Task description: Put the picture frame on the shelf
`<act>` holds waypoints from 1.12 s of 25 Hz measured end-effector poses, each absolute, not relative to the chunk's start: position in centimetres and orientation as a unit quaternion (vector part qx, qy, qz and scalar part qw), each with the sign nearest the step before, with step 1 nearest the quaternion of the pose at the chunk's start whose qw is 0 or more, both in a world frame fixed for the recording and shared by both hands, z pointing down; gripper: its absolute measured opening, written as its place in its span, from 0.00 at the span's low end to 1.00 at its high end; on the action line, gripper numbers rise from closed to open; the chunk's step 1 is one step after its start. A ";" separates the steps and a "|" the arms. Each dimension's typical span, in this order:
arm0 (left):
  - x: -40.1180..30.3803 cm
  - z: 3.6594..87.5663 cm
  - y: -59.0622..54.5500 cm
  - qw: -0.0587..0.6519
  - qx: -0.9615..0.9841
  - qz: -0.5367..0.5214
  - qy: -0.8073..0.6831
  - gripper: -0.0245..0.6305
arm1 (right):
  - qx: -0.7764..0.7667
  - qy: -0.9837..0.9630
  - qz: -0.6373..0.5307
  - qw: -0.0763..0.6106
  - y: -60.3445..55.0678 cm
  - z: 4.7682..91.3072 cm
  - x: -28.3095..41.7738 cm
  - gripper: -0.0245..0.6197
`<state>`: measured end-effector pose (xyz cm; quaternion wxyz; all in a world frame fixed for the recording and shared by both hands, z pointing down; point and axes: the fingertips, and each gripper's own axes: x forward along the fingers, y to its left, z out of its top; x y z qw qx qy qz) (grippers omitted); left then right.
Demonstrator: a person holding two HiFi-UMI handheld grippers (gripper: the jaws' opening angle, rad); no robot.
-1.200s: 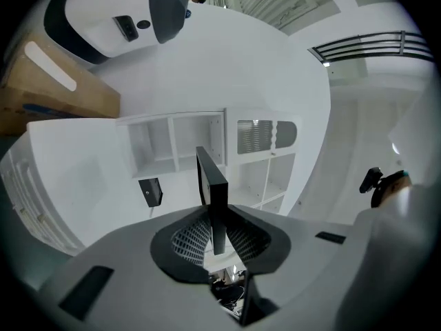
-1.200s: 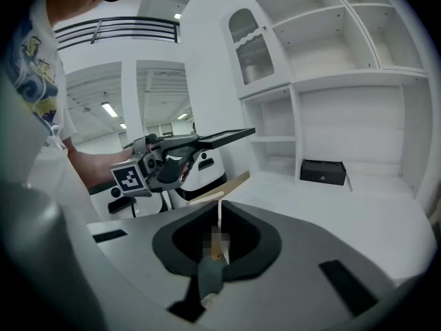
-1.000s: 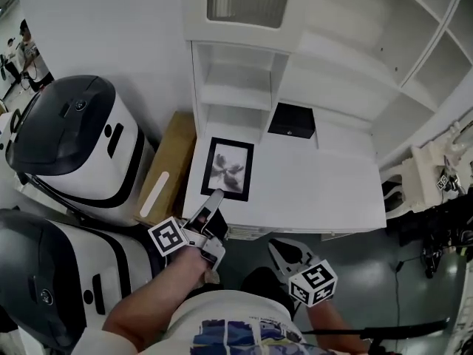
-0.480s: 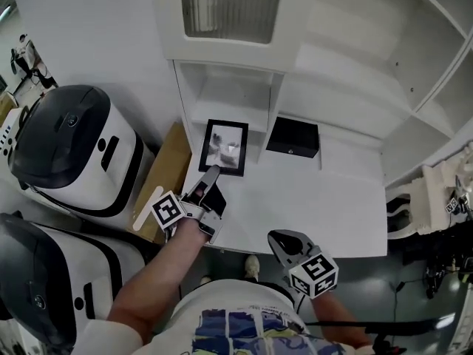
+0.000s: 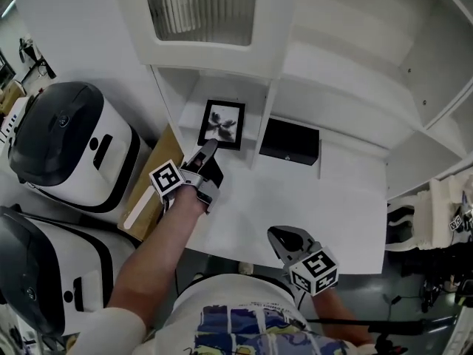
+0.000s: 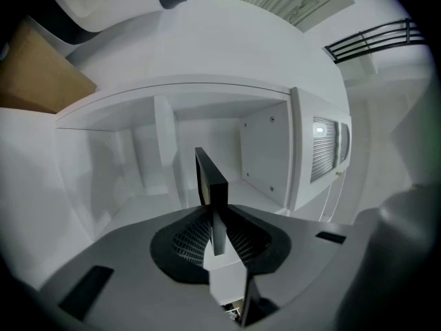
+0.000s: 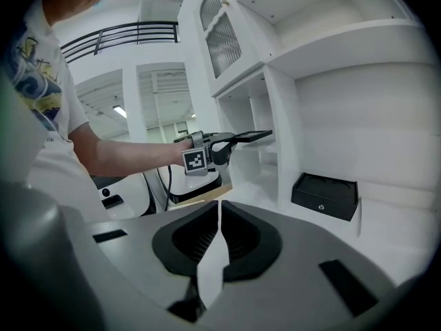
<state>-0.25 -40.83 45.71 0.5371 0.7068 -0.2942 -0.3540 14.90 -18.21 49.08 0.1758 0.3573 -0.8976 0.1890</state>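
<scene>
The left gripper [image 5: 209, 151] is clamped on the lower edge of the picture frame [image 5: 222, 123]. In the left gripper view its ribbed pads [image 6: 189, 236] press on either side of the thin black frame, which shows edge-on and sticks out past the jaw tips towards the back of the compartment. From the head view the frame is black with a pale print in it. It lies at the mouth of the lower left cubby [image 5: 188, 113] of the white shelf unit [image 5: 347, 72], face up and over the cubby's board. The right gripper view shows it held roughly level off the end of the outstretched arm; whether it touches the board cannot be told. A door with a ribbed glass panel [image 5: 203, 6] sits above this cubby. Just across the upright divider, a flat black box [image 5: 290, 140] lies at the back of the white desk top [image 5: 310, 205]. The right gripper [image 5: 281, 235] hangs near the front edge of the desk top, well apart from the frame. Its jaws are together with nothing between them, and its marker cube [image 5: 314, 271] faces up. To the left of the shelf unit a brown cardboard box [image 5: 155, 180] leans beside two large white-and-black machines [image 5: 63, 143].
</scene>
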 end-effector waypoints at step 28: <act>-1.4 47.4 -48.0 0.526 0.716 -0.256 -0.381 0.15 | 0.320 -0.910 0.209 0.163 -22.1 50.3 17.2 0.09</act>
